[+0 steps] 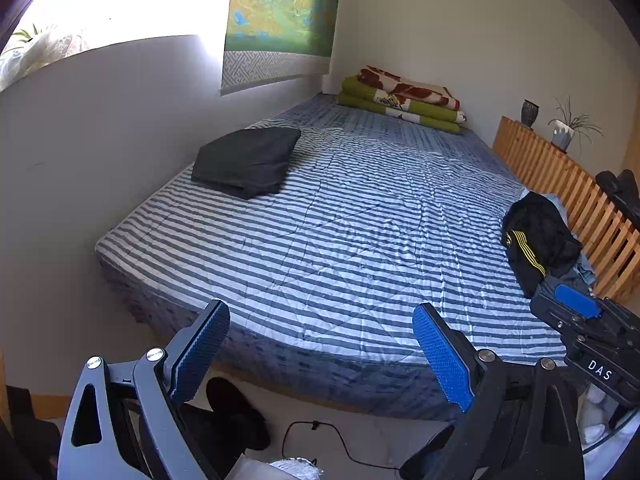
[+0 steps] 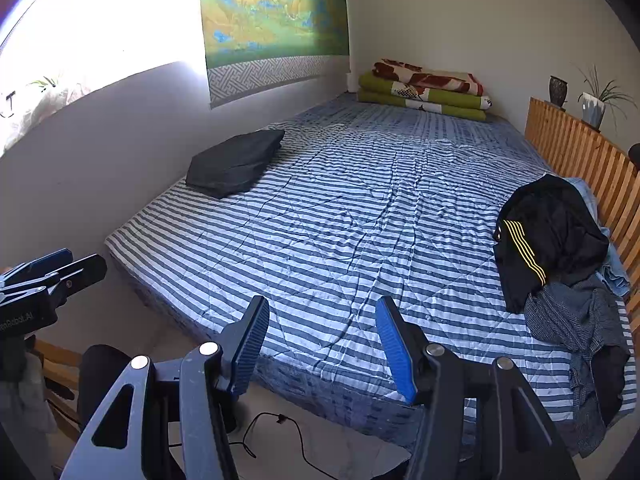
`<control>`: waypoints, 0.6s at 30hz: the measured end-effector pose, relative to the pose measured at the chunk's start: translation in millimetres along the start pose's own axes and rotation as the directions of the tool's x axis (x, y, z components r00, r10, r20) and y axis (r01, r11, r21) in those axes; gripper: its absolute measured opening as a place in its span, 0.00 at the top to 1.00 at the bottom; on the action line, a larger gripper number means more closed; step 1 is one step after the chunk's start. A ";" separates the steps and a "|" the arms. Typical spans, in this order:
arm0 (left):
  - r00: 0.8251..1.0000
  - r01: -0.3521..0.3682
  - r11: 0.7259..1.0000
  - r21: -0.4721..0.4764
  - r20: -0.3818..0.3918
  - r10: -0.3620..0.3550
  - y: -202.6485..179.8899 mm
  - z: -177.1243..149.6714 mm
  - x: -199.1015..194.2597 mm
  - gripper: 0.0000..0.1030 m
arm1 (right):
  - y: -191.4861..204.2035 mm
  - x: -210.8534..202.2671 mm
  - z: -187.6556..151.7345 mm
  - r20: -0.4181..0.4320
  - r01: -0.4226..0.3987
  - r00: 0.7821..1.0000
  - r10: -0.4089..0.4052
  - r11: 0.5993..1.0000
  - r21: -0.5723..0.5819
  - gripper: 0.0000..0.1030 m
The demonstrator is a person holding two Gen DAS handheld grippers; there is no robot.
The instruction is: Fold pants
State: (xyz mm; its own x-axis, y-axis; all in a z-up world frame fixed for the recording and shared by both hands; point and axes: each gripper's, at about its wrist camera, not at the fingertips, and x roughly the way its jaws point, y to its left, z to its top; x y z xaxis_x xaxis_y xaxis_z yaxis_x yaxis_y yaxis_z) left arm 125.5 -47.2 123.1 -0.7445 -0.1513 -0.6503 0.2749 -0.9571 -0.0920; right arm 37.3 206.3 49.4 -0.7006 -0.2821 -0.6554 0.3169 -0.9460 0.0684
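Observation:
A folded dark grey garment (image 1: 248,160) (image 2: 236,162) lies at the far left of the striped bed (image 1: 340,220) (image 2: 340,220). At the bed's right edge sits a loose pile: a black garment with yellow stripes (image 1: 536,236) (image 2: 548,232) on top, with a grey checked garment (image 2: 576,320) in front of it. My left gripper (image 1: 320,312) hovers wide open over the bed's near edge, nothing between its blue pads. My right gripper (image 2: 324,304) stands about half open, also with nothing in it, left of the pile. Each gripper shows at the other view's side.
Folded green and red blankets (image 1: 404,98) (image 2: 428,90) are stacked at the far end of the bed. A wooden slatted rail (image 1: 560,184) (image 2: 580,152) runs along the right side, with a vase and a potted plant (image 2: 596,104) on it. A black cable (image 2: 280,432) lies on the floor.

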 end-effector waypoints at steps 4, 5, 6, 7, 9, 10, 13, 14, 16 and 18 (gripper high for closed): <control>1.000 -0.010 1.000 -0.009 0.013 0.010 4.9 1.4 -1.4 0.08 | 10.0 -4.0 2.0 0.027 0.012 1.000 -0.012 1.000 -0.026 0.50; 1.000 -0.017 1.000 -0.014 0.016 0.018 6.1 2.1 -0.7 0.08 | 12.0 -3.8 2.4 0.033 0.017 0.999 -0.016 0.999 -0.034 0.50; 1.000 -0.024 1.000 -0.020 0.019 0.025 7.3 2.3 0.6 0.08 | 13.7 -3.1 2.2 0.039 0.020 0.999 -0.018 0.999 -0.041 0.50; 0.999 -0.030 0.999 -0.025 0.020 0.030 6.9 2.5 2.4 0.08 | 14.8 -1.9 2.1 0.041 0.020 0.999 -0.018 0.999 -0.048 0.50; 0.999 -0.038 0.999 -0.028 0.020 0.038 7.8 3.8 8.0 0.08 | 17.3 3.1 1.2 0.037 0.016 0.999 -0.014 0.998 -0.061 0.50; 0.999 -0.040 0.999 -0.029 0.021 0.041 7.2 4.1 10.5 0.08 | 16.4 5.9 0.9 0.034 0.014 0.999 -0.012 0.998 -0.067 0.50; 0.999 -0.041 0.998 -0.037 0.018 0.041 6.2 6.3 18.9 0.08 | 15.8 14.7 -0.4 0.026 0.020 1.000 -0.018 0.997 -0.069 0.50; 0.999 -0.037 0.999 -0.040 0.015 0.037 6.2 7.1 21.6 0.08 | 15.5 17.3 -0.8 0.022 0.019 1.000 -0.017 0.998 -0.068 0.50; 0.999 -0.041 0.998 -0.039 0.012 0.041 6.1 9.1 27.1 0.08 | 14.3 21.2 -0.8 0.015 0.017 1.000 -0.016 0.998 -0.062 0.50; 0.999 -0.040 0.998 -0.038 0.010 0.040 5.3 11.5 31.2 0.08 | 11.9 23.9 0.0 0.012 0.018 1.000 -0.017 0.998 -0.053 0.50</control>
State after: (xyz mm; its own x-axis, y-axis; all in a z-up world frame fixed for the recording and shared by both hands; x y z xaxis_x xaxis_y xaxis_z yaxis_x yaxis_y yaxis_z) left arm 96.7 -59.8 111.0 -0.7391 -0.1923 -0.6455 0.3274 -0.9401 -0.0948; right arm 24.4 188.3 34.6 -0.7136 -0.2675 -0.6475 0.3379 -0.9410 0.0164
